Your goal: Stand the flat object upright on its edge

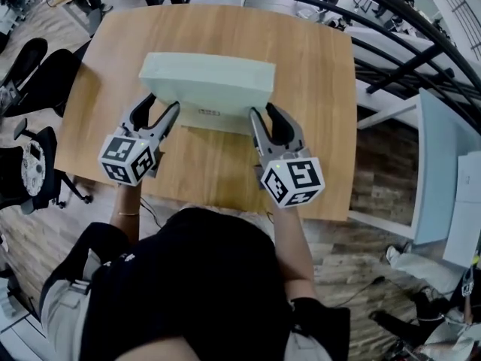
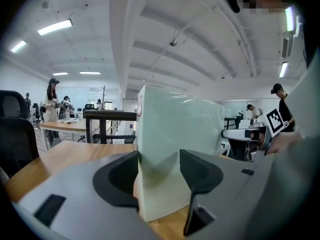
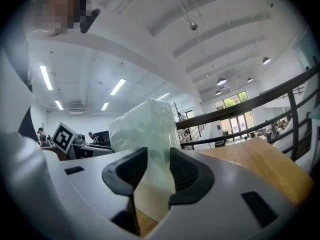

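A pale green flat box (image 1: 207, 81), wrapped in clear film, stands on its long edge in the middle of the wooden table (image 1: 316, 89), its label side towards me. My left gripper (image 1: 160, 113) is shut on the box's left end. My right gripper (image 1: 261, 116) is shut on its right end. In the left gripper view the box (image 2: 175, 129) rises tall between the dark pads (image 2: 197, 169), its lower edge down at the wood. In the right gripper view the box's film-wrapped corner (image 3: 145, 126) is pinched in the right gripper (image 3: 159, 171).
Black office chairs (image 1: 30, 74) stand off the table's left side. A curved black railing (image 1: 406, 43) runs past its right side, with a pale desk (image 1: 443, 164) beyond. The table's near edge lies just in front of my body. People stand at far desks (image 2: 52, 101).
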Tool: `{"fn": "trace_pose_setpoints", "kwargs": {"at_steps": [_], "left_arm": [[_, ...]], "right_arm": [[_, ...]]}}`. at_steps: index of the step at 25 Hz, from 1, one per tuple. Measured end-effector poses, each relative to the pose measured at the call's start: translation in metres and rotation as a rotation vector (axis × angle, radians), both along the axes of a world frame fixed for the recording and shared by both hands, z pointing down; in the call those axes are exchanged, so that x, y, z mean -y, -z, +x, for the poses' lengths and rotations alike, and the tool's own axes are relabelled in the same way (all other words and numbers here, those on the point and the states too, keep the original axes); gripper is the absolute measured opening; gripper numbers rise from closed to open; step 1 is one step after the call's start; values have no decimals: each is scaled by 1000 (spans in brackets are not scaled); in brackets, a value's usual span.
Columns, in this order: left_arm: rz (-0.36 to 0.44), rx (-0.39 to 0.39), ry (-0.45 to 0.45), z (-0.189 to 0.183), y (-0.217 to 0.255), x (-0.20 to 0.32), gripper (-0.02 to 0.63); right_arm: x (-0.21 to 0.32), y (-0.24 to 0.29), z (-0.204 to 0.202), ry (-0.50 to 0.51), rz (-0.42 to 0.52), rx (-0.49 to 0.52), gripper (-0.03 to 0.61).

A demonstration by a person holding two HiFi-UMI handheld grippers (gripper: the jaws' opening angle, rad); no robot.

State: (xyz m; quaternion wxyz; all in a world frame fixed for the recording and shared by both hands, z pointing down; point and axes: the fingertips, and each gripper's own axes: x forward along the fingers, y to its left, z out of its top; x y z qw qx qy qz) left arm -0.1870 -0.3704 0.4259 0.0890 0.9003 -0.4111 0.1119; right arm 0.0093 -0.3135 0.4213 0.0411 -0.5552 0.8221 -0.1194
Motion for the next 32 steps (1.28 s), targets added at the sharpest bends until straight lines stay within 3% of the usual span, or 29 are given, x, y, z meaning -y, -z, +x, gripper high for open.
{"fn": "trace_pose_setpoints", "kwargs": {"at_steps": [20,32], "left_arm": [[-1,55,7,-3,3,-16,267],[1,42,34,0,5,-25,265]], "right_arm": [[-14,4,0,60,0,-23,144],[-20,3,10,77,7,-17,139]]}}
